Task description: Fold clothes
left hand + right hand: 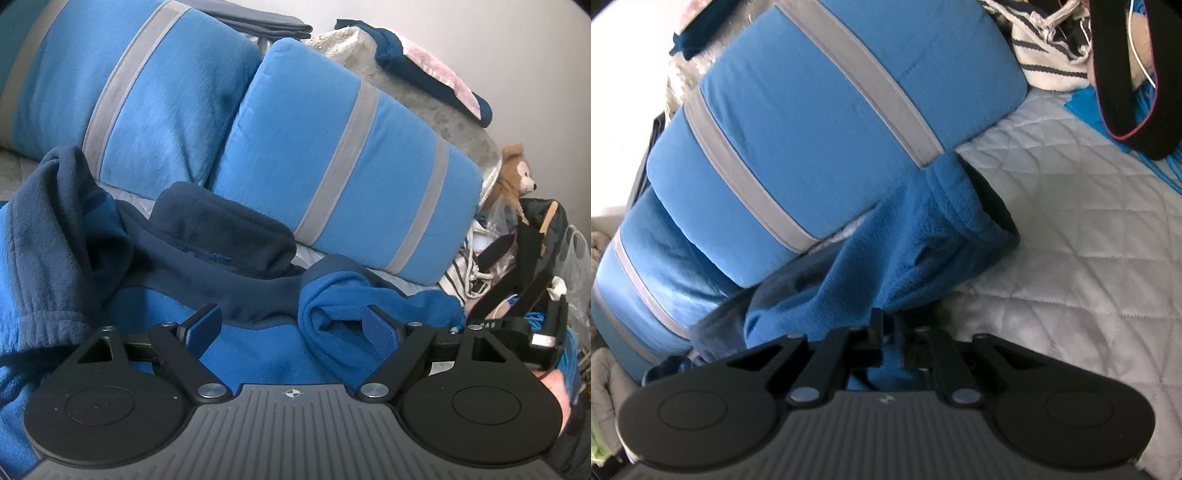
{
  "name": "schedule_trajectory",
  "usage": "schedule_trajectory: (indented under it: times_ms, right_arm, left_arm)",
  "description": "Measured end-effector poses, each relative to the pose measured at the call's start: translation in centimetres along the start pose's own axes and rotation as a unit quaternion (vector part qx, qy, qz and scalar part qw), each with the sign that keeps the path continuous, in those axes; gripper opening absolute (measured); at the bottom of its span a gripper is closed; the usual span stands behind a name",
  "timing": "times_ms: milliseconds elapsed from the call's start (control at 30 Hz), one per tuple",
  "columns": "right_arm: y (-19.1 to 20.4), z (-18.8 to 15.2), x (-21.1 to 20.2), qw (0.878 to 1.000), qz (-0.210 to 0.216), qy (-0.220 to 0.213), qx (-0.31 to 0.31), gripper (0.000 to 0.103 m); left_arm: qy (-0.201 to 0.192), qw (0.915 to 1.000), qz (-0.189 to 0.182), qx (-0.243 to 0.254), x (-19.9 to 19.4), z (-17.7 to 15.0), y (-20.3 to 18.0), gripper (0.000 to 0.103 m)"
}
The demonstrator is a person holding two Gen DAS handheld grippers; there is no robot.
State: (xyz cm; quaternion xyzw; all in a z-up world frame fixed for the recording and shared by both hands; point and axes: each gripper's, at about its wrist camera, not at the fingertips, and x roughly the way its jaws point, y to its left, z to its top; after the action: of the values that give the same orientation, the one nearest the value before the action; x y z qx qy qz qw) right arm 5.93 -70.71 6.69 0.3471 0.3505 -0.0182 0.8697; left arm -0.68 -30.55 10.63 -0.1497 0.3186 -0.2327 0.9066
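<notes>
Right wrist view: jaws clenched on crumpled blue fleece jacket (908, 236); left jaws released.

Striped pillows (347, 155), teddy bear (515, 173), quilted bedcover (1071, 229)

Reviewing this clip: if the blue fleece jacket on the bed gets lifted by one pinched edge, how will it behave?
The two-tone blue fleece jacket looks floppy: it lies in soft rumpled folds, so it would likely drape and sag. Its napped pile probably resists slipping; the right gripper, jaws closed on a fold, seems to keep hold. It looks bulky but probably light.
</notes>
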Motion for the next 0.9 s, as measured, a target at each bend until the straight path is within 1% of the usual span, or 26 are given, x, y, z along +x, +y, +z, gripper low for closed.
schedule_trajectory:
  times_ms: [33,67,133,167,233,433,533,600,700,733,767,833,867,900]
  right_arm:
    - [-0.2,-0.1,0.0,1.0,0.002,0.001,0.001,0.023]
    - [-0.4,-0.1,-0.1,1.0,0.003,0.0,0.002,0.041]
    - [-0.9,-0.2,-0.4,1.0,0.002,-0.003,0.004,0.05]
    - [-1.2,-0.2,-0.6,1.0,0.004,-0.005,0.009,0.053]
    - [-1.9,-0.2,-1.1,1.0,0.008,-0.01,0.021,0.053]
    - [-4.3,0.6,-2.9,0.995,0.028,-0.051,0.085,0.053]
    - [-5.0,1.3,-3.0,0.991,0.035,-0.061,0.111,0.05]
    - [-5.1,1.7,-3.0,0.99,0.043,-0.063,0.121,0.05]
    - [-4.6,2.2,-2.8,0.989,0.052,-0.067,0.119,0.049]
    - [-4.4,2.3,-2.7,0.989,0.053,-0.068,0.118,0.047]
    - [-4.2,2.4,-2.4,0.989,0.053,-0.066,0.12,0.042]
    - [-4.1,2.5,-2.0,0.989,0.055,-0.064,0.125,0.039]
    - [-4.0,2.5,-1.8,0.989,0.053,-0.063,0.126,0.036]
    - [-3.9,2.5,-1.6,0.989,0.05,-0.062,0.127,0.036]
  left_arm:
    - [0.001,1.0,-0.001,-0.003,0.0,0.0,0.1,0.084]
    - [0.002,1.0,-0.002,-0.006,0.0,0.0,0.1,0.084]
    - [0.002,0.9999,-0.005,-0.009,0.0,0.0,0.2,0.084]
    - [0.003,0.9999,-0.006,-0.009,0.0,0.0,0.1,0.084]
    - [0.004,0.9999,-0.007,-0.009,0.0,0.1,0.1,0.084]
    - [0.006,0.9998,-0.011,-0.014,0.0,0.0,0.1,0.084]
    - [0.007,0.9998,-0.009,-0.014,0.1,0.1,0.1,0.084]
    - [0.008,0.9998,-0.008,-0.015,0.2,0.1,0.1,0.084]
    - [0.008,0.9998,-0.007,-0.015,0.2,0.1,0.1,0.084]
    - [0.008,0.9998,-0.006,-0.015,0.2,0.1,0.1,0.084]
    - [0.009,0.9998,-0.005,-0.015,0.2,0.1,0.1,0.084]
    - [0.008,0.9998,-0.005,-0.017,0.2,0.1,0.2,0.084]
    - [0.008,0.9998,-0.005,-0.017,0.2,0.1,0.3,0.084]
    - [0.008,0.9998,-0.005,-0.018,0.2,0.1,0.3,0.084]
